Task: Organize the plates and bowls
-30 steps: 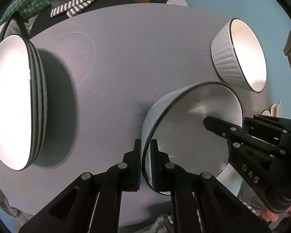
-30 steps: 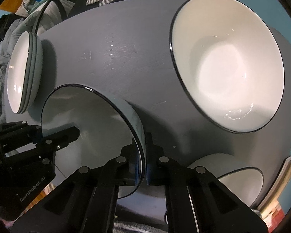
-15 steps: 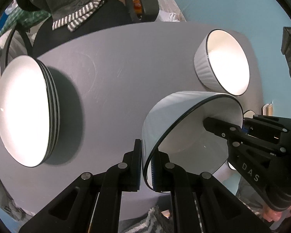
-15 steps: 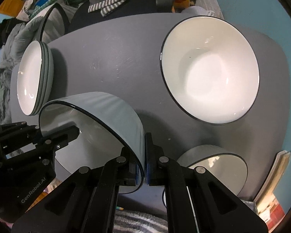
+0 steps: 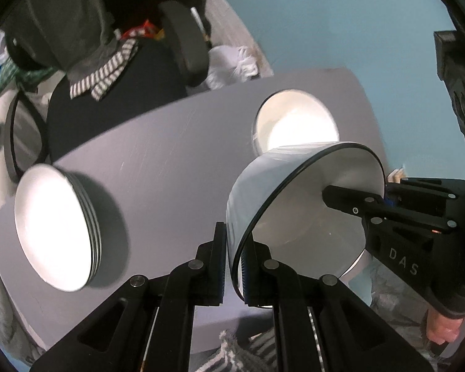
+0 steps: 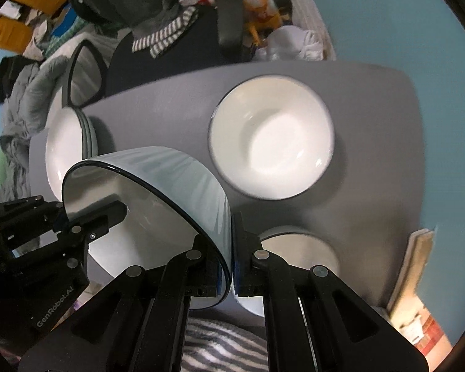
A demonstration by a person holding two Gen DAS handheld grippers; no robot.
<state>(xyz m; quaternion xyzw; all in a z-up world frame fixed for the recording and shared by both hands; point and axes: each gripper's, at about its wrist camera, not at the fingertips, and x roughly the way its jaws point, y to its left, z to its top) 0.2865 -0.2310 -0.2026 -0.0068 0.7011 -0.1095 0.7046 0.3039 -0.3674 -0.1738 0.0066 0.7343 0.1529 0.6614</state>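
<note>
Both grippers, left (image 5: 234, 266) and right (image 6: 231, 268), clamp opposite rims of one ribbed white bowl (image 6: 158, 204) held tilted above the grey table (image 6: 170, 117), with a plate stack (image 5: 55, 226) left, two bowls, large (image 6: 271, 142) and small (image 6: 297, 248), right.

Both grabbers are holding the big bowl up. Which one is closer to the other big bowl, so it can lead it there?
Probably the right gripper. The big empty bowl sits just ahead of it, while the left gripper is nearer the plate stack. Both jaws pinch the lifted bowl.
</note>
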